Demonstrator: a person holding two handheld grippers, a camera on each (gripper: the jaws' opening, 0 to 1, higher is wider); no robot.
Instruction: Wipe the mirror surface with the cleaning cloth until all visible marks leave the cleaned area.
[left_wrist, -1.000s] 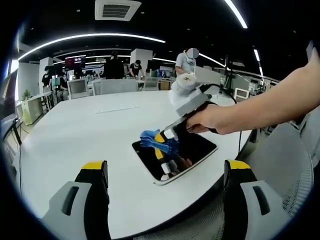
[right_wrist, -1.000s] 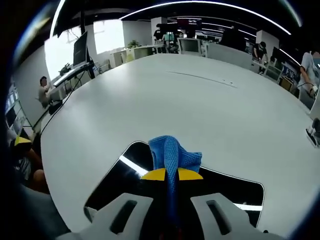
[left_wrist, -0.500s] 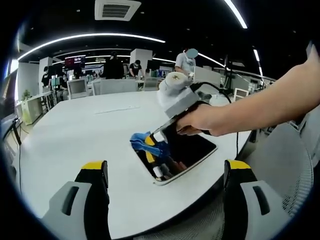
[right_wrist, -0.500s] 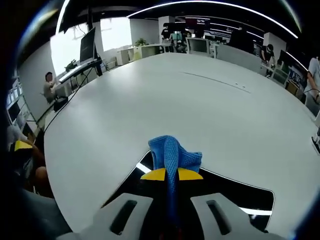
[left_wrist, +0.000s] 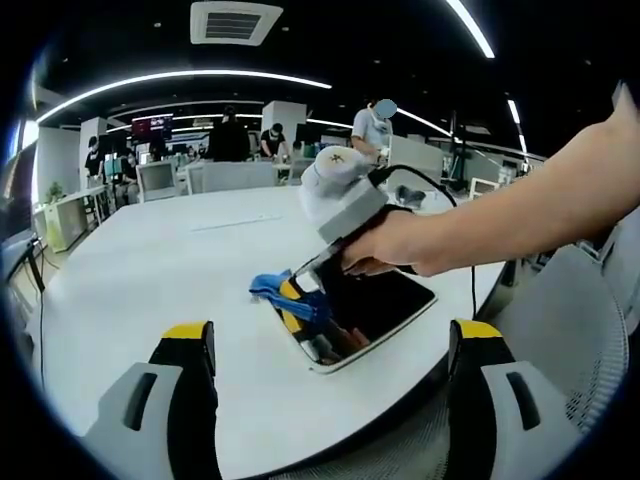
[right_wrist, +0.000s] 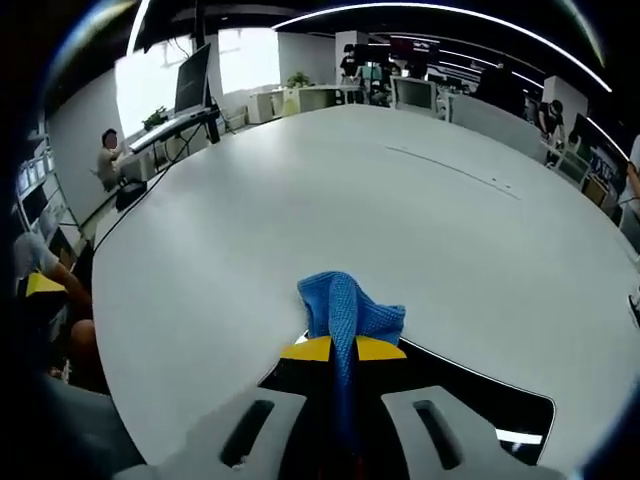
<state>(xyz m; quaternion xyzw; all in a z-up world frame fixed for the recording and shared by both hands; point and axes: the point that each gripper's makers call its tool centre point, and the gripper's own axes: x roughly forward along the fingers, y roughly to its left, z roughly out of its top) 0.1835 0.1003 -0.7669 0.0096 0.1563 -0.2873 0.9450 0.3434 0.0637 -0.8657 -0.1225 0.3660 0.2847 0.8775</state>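
Observation:
A dark rectangular mirror (left_wrist: 375, 305) lies flat near the front edge of the white table (left_wrist: 150, 260). In the left gripper view, a hand holds my right gripper (left_wrist: 288, 291), shut on a blue cleaning cloth (left_wrist: 268, 283) that presses on the mirror's left end. My left gripper (left_wrist: 330, 345) stands open in front of the table, well short of the mirror, with nothing between its jaws. In the right gripper view, the blue cloth (right_wrist: 345, 310) bunches out past the closed yellow-tipped right gripper (right_wrist: 343, 349), over the mirror's (right_wrist: 480, 395) edge.
The white table (right_wrist: 400, 210) stretches wide and bare beyond the mirror. A mesh chair (left_wrist: 585, 340) stands at the right. Desks, monitors and several people are in the office background (left_wrist: 230, 140). A person sits at far left (right_wrist: 105, 165).
My right gripper has slid the cloth leftward across the mirror, from its middle to its left end. The left gripper has stayed put.

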